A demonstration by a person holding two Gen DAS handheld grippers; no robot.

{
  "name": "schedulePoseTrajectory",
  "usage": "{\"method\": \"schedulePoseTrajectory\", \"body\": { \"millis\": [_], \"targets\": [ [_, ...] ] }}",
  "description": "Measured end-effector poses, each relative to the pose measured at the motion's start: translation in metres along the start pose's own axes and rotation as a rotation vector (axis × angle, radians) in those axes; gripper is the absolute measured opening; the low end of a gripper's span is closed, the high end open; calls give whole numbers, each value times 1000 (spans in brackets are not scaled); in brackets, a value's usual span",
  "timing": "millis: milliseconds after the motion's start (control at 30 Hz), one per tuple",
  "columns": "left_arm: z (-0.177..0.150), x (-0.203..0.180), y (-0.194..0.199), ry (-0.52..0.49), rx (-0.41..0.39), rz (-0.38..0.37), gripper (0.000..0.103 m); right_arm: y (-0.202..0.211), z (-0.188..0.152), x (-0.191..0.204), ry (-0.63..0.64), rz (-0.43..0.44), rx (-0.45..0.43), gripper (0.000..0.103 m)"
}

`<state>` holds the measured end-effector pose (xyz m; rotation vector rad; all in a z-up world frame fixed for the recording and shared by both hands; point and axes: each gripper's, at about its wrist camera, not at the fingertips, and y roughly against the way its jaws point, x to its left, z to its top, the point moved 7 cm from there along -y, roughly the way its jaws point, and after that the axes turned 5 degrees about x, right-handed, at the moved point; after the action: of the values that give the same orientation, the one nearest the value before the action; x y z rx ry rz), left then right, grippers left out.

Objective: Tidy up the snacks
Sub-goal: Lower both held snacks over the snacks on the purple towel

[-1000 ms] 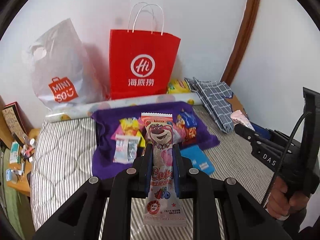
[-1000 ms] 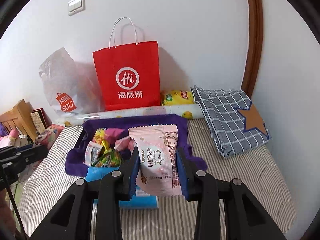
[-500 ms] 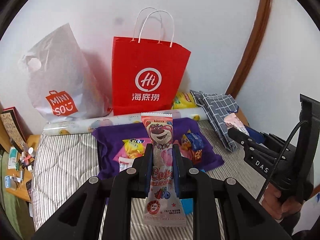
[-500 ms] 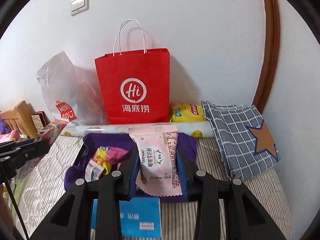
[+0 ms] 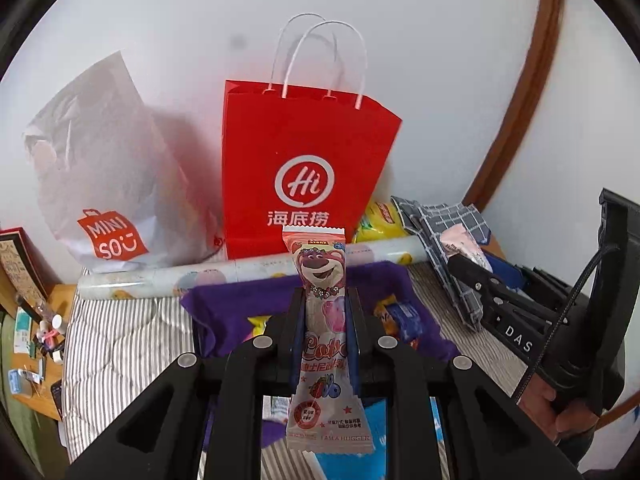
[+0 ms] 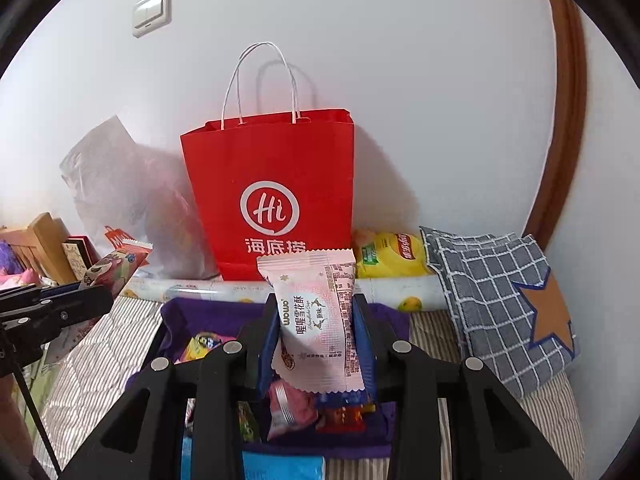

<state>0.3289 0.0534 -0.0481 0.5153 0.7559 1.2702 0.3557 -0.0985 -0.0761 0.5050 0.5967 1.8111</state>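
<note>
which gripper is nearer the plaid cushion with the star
Right. The right gripper sits just beside the plaid cushion; the left gripper is farther off, beyond the right one.

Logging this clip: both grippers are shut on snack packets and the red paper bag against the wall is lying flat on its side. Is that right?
Not quite. The red paper bag stands upright against the wall, handles up, as the right wrist view shows. The rest holds: the left gripper is shut on the bear packet and the right gripper on the pink packet.

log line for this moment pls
left hand-held gripper: shut on bear snack | right hand-held gripper: shut on pink snack | facing red bag
</note>
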Motion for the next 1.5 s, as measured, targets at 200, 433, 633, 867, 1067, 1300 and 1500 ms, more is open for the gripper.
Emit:
{"method": "schedulePoseTrajectory", "body": {
  "millis": [200, 433, 633, 867, 1067, 1300, 1500],
  "targets": [
    [3, 17, -19, 8, 2, 3, 18, -20, 11, 1, 16, 18, 1, 33],
    [-4, 38, -49, 24, 66, 45, 18, -53, -5, -6, 29, 31, 68, 33],
    [-7, 38, -52, 8, 66, 53, 18, -66, 3, -5, 15, 63, 103, 33],
    [-8, 38, -62, 0, 80, 72, 18, -68, 6, -9, 46, 65, 92, 33],
    [-11, 39, -74, 3, 107, 79, 18, -73, 5, -21, 53, 46, 99, 33],
    [-12, 48, -82, 23, 122, 92, 18, -77, 3, -28, 63, 43, 118, 33],
    [-12, 63, -88, 60, 136, 115, 18, -82, -1, -33, 68, 45, 140, 33]
  ]
}}
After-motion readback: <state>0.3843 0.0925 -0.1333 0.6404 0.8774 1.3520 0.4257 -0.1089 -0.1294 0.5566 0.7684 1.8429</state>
